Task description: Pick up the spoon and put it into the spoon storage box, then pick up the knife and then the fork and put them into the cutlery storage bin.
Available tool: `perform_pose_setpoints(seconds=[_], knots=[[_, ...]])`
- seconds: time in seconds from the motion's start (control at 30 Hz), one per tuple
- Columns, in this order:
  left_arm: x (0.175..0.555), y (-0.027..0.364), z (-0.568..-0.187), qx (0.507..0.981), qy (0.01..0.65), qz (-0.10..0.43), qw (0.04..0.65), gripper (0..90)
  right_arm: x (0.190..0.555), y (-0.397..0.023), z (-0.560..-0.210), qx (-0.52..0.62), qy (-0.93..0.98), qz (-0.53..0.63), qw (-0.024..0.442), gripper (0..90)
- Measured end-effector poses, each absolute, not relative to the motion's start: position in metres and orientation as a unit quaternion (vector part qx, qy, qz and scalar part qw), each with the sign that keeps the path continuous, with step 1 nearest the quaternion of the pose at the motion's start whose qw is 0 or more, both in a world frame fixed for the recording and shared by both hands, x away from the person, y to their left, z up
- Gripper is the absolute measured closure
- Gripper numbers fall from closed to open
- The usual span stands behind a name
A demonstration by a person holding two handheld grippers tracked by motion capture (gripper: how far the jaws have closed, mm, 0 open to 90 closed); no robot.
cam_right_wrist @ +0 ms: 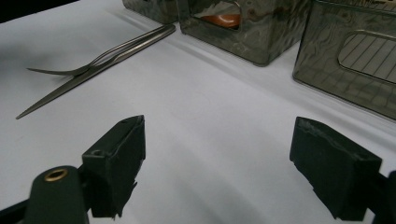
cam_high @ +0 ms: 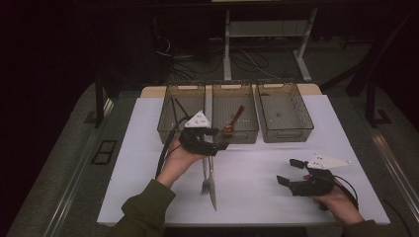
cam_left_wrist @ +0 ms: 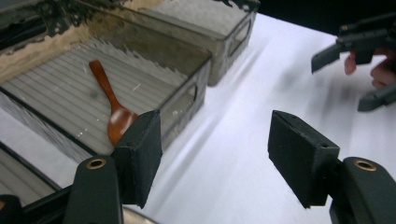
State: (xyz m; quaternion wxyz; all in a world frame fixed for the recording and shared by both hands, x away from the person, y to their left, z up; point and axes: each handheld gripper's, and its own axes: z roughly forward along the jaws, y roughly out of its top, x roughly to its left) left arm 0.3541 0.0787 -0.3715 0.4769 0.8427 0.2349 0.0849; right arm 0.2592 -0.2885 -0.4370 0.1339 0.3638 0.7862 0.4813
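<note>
A brown wooden spoon (cam_high: 233, 122) (cam_left_wrist: 112, 107) lies in the middle one of three clear bins (cam_high: 236, 134), bowl toward the near wall. My left gripper (cam_high: 221, 138) (cam_left_wrist: 217, 154) hovers just in front of that bin, open, with nothing between its pads. A metal fork (cam_high: 205, 178) (cam_right_wrist: 95, 60) and a knife (cam_high: 213, 190) (cam_right_wrist: 79, 80) lie side by side on the white mat below the left hand. My right gripper (cam_high: 289, 172) (cam_right_wrist: 219, 168) rests low over the mat at the near right, open and empty.
An empty-looking left bin (cam_high: 180, 111) and right bin (cam_high: 285, 114) flank the middle one along the far edge of the white mat (cam_high: 257, 163). Cables trail from both grippers. Dark floor and table legs lie beyond.
</note>
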Motion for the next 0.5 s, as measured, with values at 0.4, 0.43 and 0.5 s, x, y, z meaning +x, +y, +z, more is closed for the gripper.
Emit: perform_pose_setpoints(seconds=[0.4,0.43,0.5], knots=[[0.329,0.097,-0.389,0.848,0.233,0.08,0.469,37.3,0.259,-0.289,-0.437,0.362,0.787,0.481,0.135,17.5],[0.326,0.099,-0.391,0.85,0.233,0.08,0.466,39.0,0.259,-0.289,-0.437,0.363,0.787,0.481,0.135,17.5],[0.322,0.102,-0.395,0.853,0.233,0.078,0.461,42.8,0.259,-0.29,-0.437,0.363,0.786,0.482,0.135,17.6]])
